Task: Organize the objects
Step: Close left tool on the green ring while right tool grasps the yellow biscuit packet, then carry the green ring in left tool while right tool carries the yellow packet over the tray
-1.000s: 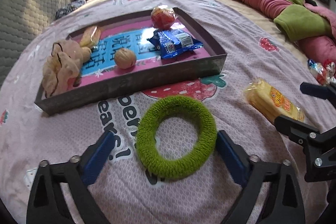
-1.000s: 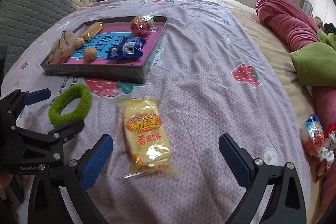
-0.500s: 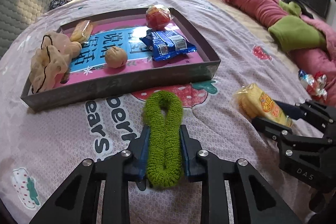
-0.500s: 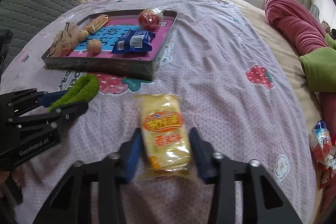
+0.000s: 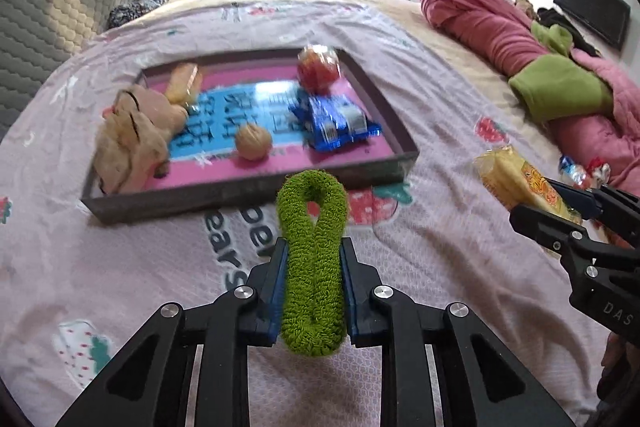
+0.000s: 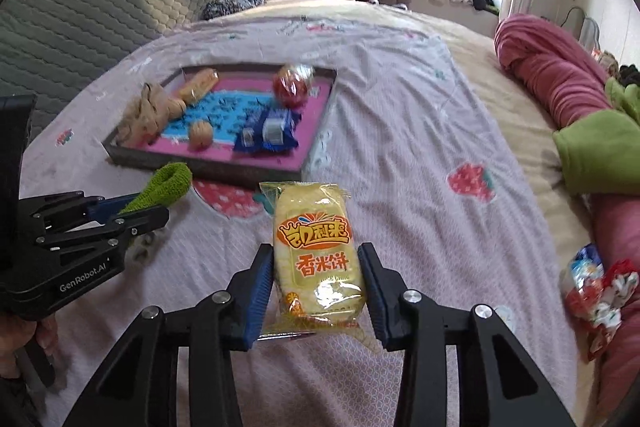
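Observation:
A fuzzy green ring [image 5: 312, 267] is squeezed flat between the blue pads of my left gripper [image 5: 313, 247], which is shut on it and holds it just above the bedspread. My right gripper [image 6: 316, 253] is shut on a yellow rice-cracker packet [image 6: 320, 251], also lifted off the sheet. Each gripper shows in the other's view: the right gripper [image 5: 560, 203] with the packet [image 5: 516, 179], the left gripper [image 6: 132, 211] with the ring [image 6: 170, 183]. Just beyond both lies a dark tray [image 5: 248, 191] with a pink and blue floor, seen again in the right wrist view [image 6: 224, 171].
The tray holds a blue snack packet [image 5: 336, 123], a red wrapped ball [image 5: 318, 69], a walnut [image 5: 253, 143], a beige scrunchie [image 5: 132, 135] and a wrapped bread stick [image 5: 182, 81]. A rolled pink and green blanket [image 5: 520, 43] and loose sweets [image 6: 596, 283] lie right; a grey quilted headboard [image 6: 100, 11] stands left.
Both grippers closed from wide open: the left onto the green ring, pinching it flat, the right onto the yellow packet. Both then rose, lifting their objects off the bedspread.

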`<state>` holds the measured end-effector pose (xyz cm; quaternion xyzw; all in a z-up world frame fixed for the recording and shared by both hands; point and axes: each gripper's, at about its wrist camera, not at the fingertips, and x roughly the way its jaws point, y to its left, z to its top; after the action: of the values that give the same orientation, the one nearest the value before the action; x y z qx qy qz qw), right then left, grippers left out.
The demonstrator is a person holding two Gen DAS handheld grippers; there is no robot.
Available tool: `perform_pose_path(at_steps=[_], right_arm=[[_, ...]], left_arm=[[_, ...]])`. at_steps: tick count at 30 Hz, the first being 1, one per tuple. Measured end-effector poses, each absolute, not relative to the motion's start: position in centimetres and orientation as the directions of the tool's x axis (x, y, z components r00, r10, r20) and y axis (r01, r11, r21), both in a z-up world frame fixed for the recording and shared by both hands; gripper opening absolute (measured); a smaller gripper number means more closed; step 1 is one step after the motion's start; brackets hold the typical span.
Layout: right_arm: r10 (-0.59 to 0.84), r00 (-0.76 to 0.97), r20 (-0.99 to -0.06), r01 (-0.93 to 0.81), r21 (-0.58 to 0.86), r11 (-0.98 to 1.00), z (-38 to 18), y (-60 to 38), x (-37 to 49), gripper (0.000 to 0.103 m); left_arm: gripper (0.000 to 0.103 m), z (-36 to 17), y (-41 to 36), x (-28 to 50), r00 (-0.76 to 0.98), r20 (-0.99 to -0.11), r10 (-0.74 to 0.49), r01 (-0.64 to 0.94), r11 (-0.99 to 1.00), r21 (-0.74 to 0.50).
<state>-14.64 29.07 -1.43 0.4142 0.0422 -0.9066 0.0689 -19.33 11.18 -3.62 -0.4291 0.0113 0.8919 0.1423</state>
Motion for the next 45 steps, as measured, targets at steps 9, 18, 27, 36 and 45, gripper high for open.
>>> perform_pose_path(at_steps=[9,18,27,36,45], right_arm=[[-0.117,-0.699,-0.706,0.199,-0.034,-0.979,3.5,26.3,-15.8,0.043],[-0.154,-0.736,-0.659,0.238,-0.039,-0.97,6.9,23.1,-19.7,0.043],[-0.181,-0.739,-0.649,0.26,-0.027,-0.965,6.4,20.9,-25.7,0.043],[-0.158,-0.691,-0.705,0.26,-0.038,-0.965,1.2,20.1,-30.2,0.043],[-0.129,-0.637,-0.76,0.247,-0.042,-0.968,-3.4,19.9,-32.3,0.043]], left_arm=[[0.024,1.8,8.4,-20.4,-0.657,-0.723,0.215,-0.238,-0.969,-0.071],[0.024,5.6,6.8,-23.9,-0.707,-0.681,0.193,-0.219,-0.974,-0.049],[0.024,5.1,6.6,-30.1,-0.711,-0.681,0.177,-0.209,-0.977,-0.035],[0.024,-0.1,7.4,-35.1,-0.663,-0.729,0.17,-0.21,-0.977,-0.037],[0.024,-4.5,7.9,-36.9,-0.621,-0.766,0.164,-0.217,-0.976,-0.034]])
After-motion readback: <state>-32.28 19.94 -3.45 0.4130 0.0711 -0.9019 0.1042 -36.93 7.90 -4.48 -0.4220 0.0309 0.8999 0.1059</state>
